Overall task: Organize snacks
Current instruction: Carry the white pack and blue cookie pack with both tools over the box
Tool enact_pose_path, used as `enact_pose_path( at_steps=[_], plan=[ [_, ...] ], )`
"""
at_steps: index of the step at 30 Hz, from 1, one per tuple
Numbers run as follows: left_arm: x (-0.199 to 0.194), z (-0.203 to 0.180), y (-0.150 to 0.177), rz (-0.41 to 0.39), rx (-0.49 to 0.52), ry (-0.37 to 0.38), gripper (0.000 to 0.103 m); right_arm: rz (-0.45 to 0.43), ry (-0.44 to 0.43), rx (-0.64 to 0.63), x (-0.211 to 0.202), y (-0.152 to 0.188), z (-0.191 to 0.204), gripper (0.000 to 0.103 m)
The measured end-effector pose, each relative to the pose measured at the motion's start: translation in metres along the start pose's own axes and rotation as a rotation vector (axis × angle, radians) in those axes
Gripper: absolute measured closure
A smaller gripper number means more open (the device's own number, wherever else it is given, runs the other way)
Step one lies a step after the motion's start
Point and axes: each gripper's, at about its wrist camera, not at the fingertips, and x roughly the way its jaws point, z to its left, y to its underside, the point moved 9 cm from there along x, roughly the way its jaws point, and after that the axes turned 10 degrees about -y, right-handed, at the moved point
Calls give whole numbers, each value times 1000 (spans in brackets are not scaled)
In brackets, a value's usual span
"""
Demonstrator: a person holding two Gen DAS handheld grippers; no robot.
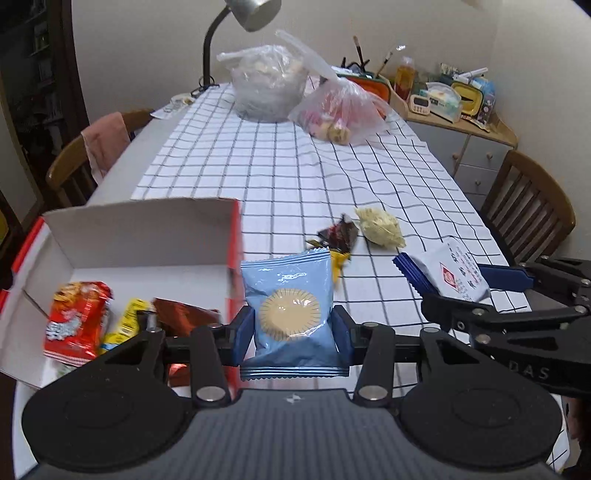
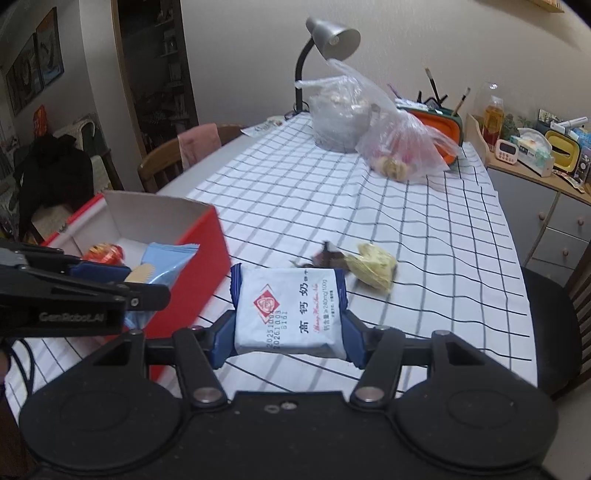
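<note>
My left gripper is shut on a light blue biscuit packet, held above the table just right of the red box. The box holds a red snack bag, a yellow packet and a brown packet. My right gripper is shut on a white and blue milk packet, also in the left wrist view. A dark wrapped snack and a pale yellow snack lie on the checked cloth.
Two clear plastic bags of food and a lamp stand at the table's far end. Wooden chairs stand on both sides. A cluttered sideboard is at the back right.
</note>
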Motion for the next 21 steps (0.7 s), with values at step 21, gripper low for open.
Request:
enact_pose_path(
  at_steps=[21],
  plan=[
    [-13,145,-22,-62,-21,-32,58,-26,-20,-42,44,-44,127,45]
  ],
)
